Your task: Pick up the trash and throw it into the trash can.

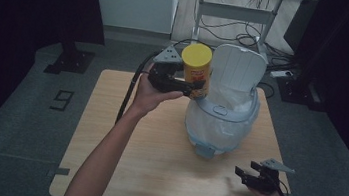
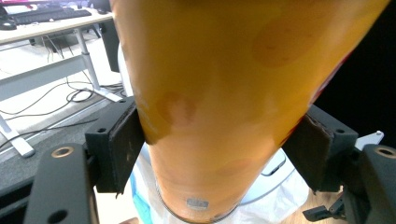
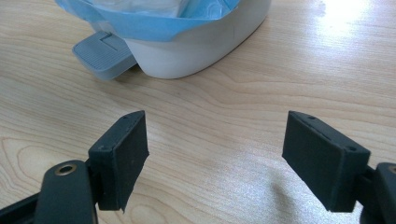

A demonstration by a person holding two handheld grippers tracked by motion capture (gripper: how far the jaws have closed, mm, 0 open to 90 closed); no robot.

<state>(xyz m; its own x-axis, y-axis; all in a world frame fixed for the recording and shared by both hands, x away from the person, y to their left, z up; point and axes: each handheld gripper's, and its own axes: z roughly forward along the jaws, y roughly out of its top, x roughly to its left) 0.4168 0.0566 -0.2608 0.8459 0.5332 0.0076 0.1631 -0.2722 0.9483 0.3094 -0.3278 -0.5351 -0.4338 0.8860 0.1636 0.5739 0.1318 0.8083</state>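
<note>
High view shows your left gripper [image 1: 195, 87] clamped on the yellow-lidded canister [image 1: 196, 70], holding it upright in the air just beside the pedal bin's [image 1: 219, 126] raised lid [image 1: 237, 68], above the far left edge of the bin's opening. In the left gripper view your pads [image 2: 122, 142] press on both sides of the orange canister wall, with the white bin liner [image 2: 280, 203] below its base.

Your right gripper [image 1: 249, 177] rests low over the near right corner of the wooden table [image 1: 156, 146], well apart from the canister. Its jaws stand wide with nothing between them; in the right gripper view you see bare wood between the pads [image 3: 123, 156].

Around you: the bin stands in the middle of the table, its blue-edged liner [image 3: 154, 23] folded over the rim and its grey foot pedal [image 3: 103, 53] pointing toward your right gripper. The upright lid stands right behind the canister. Beyond the table stand a desk frame [image 1: 238, 12] and loose cables [image 1: 230, 34] on the floor.
</note>
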